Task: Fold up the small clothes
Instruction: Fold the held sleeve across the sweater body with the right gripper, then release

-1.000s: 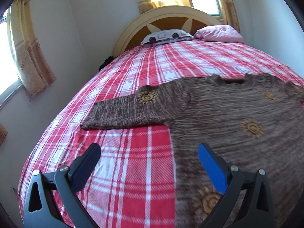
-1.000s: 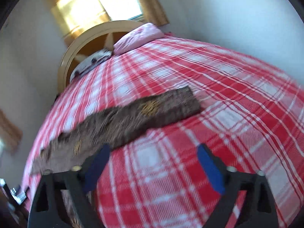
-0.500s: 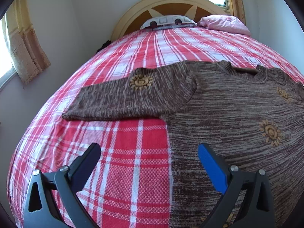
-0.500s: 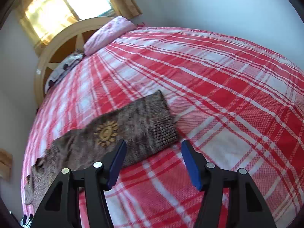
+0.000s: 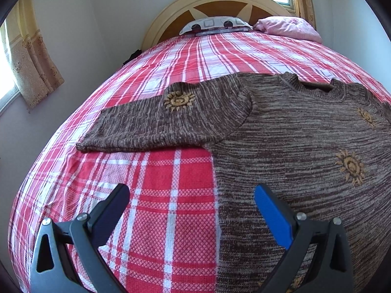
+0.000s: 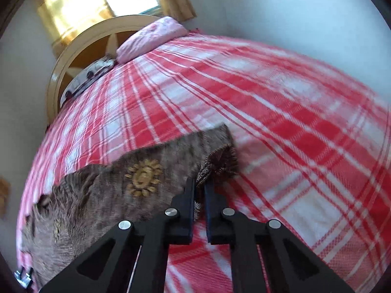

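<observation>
A brown knit sweater [image 5: 305, 134] with yellow sun motifs lies flat on the red plaid bed [image 5: 171, 219]. Its left sleeve [image 5: 158, 119] stretches out to the left. My left gripper [image 5: 193, 210] is open and empty, low over the bed at the sweater's left side edge. In the right wrist view the right sleeve [image 6: 146, 171] lies across the bed. My right gripper [image 6: 200, 185] is shut on the sleeve's cuff [image 6: 217, 163], which is bunched and lifted at the fingertips.
A round wooden headboard [image 5: 220, 2] stands at the far end with a patterned pillow [image 5: 215, 24] and a pink pillow [image 5: 288, 26]. Curtained windows [image 5: 27, 56] are on the left wall and behind the headboard. White walls close in on both sides.
My right gripper moved onto the right sleeve's cuff and closed on it, bunching it. My left gripper moved lower and closer to the sweater, still open.
</observation>
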{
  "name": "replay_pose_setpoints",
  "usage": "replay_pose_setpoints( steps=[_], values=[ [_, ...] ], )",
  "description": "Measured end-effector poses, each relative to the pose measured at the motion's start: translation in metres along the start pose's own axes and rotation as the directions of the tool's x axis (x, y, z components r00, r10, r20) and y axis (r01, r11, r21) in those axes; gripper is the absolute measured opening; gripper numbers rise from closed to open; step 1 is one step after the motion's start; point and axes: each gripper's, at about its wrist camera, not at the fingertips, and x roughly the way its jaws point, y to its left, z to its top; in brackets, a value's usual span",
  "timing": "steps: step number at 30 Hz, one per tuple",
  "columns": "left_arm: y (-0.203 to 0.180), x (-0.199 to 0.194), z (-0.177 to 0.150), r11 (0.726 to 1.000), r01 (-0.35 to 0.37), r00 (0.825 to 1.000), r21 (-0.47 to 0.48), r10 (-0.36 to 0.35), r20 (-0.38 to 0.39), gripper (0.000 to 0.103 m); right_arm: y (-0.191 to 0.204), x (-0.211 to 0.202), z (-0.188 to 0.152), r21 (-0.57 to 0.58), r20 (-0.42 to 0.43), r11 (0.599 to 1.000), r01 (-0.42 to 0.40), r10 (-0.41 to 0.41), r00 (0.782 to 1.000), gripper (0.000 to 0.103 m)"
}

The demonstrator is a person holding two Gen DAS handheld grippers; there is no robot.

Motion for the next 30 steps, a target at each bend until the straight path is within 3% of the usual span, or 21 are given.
replay_pose_setpoints(
  steps=[7, 14, 21, 27, 29, 30],
  values=[
    [0.001, -0.002, -0.001, 1.0, -0.011, 1.0, -0.002, 0.011, 0.006, 0.103, 0.085, -0.022, 0.002, -0.225, 0.064, 0.973, -0.046, 0.062, 0.996, 0.004],
    [-0.001, -0.001, -0.001, 1.0, -0.024, 1.0, 0.008, 0.024, 0.002, 0.103, 0.195, -0.03, -0.027, -0.447, 0.063, 0.886, -0.124, 0.169, 0.984, 0.004],
    [-0.002, 0.001, 0.0, 1.0, -0.029, 1.0, 0.011, 0.029, -0.004, 0.103, 0.28, -0.017, -0.085, -0.576, -0.038, 0.787, -0.224, 0.247, 0.968, 0.004],
    [-0.002, 0.0, -0.001, 1.0, -0.014, 1.0, 0.017, 0.014, -0.01, 0.103, 0.316, 0.018, -0.147, -0.651, -0.237, 0.683, -0.33, 0.23, 0.944, 0.005],
    [-0.003, -0.003, 0.0, 1.0, -0.009, 1.0, 0.021, 0.01, -0.011, 0.103, 0.314, 0.015, -0.162, -0.674, -0.279, 0.649, -0.351, 0.217, 0.936, 0.012],
    [-0.004, -0.007, 0.001, 1.0, -0.009, 1.0, 0.028, 0.009, -0.005, 0.103, 0.307, 0.009, -0.166, -0.673, -0.285, 0.642, -0.367, 0.233, 0.93, 0.024]
  ],
)
